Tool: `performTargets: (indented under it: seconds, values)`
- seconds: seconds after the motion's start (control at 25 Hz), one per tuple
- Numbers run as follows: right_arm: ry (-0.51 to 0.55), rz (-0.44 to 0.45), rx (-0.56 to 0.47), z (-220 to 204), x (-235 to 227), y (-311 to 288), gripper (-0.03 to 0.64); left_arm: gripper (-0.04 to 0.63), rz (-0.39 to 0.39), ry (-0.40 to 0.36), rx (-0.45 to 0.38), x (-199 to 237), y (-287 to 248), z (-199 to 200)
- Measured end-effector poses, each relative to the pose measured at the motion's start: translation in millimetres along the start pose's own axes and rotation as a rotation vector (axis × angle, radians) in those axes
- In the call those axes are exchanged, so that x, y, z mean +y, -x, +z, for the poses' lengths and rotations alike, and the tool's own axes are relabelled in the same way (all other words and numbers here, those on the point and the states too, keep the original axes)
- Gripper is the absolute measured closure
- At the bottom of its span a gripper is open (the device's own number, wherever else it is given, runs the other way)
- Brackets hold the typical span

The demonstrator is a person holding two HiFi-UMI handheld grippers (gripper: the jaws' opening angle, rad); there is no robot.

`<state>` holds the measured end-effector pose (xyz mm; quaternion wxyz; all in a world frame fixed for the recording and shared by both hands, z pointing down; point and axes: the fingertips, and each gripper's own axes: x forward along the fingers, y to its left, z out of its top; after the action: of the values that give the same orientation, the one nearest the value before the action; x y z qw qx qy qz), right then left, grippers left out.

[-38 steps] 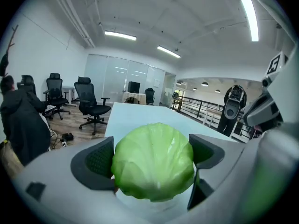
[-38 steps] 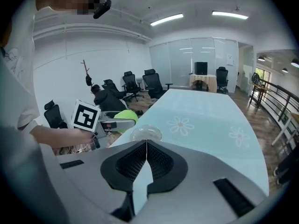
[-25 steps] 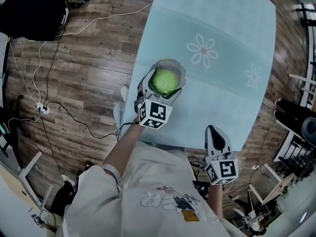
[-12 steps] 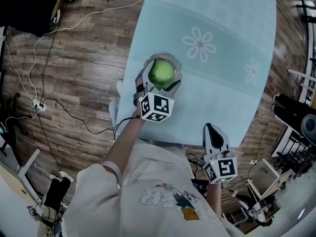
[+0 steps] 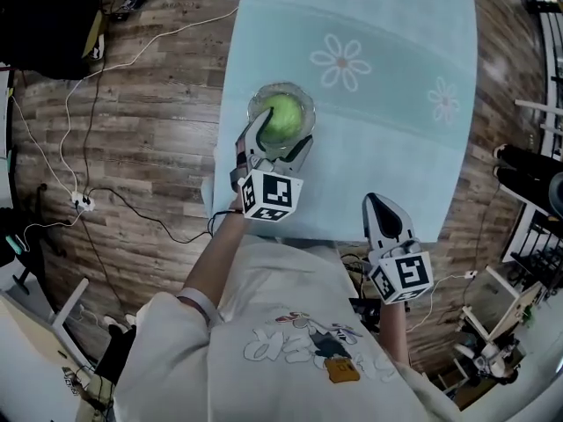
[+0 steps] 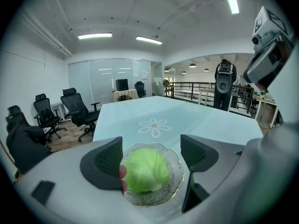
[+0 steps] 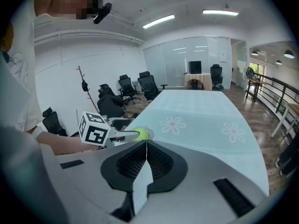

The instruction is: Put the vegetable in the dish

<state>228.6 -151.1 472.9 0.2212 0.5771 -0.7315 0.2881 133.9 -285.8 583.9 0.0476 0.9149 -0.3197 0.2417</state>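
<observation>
Green cabbage (image 6: 146,170) sat in the middle of the clear glass dish (image 6: 176,171), resting on the dish's bottom. The scalloped rim showed all round it. My left gripper (image 6: 153,157) reached over the dish from my side, one jaw to each side of it. Its jaws were closing with the cabbage between them. The left pad stood just beside the leaves and the right pad stood clear of them, so no grip. My right gripper (image 7: 145,143) hung well apart from the dish, nearer to me and off to the dish's right. Its jaws were pressed together with nothing in them. The pale blue table (image 5: 396,148) spread out past the dish. A white flower print (image 5: 340,61) lay beyond the dish, to its right.
</observation>
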Motion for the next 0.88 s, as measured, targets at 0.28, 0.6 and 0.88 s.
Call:
performTargets:
  seconds: [0.28,0.6,0.88]
  values:
    - [-0.020,0.006,-0.065,7,-3,28,0.595,0.345,0.003,-0.004,-0.002,-29,43,26]
    - [0.025,0.044,-0.156,26,2,56,0.595,0.391,0.040,-0.007,0.035,-54,100,43]
    - [0.097,0.093,-0.261,25,31,127,0.595,0.547,0.109,0.024,-0.030,-102,188,72]
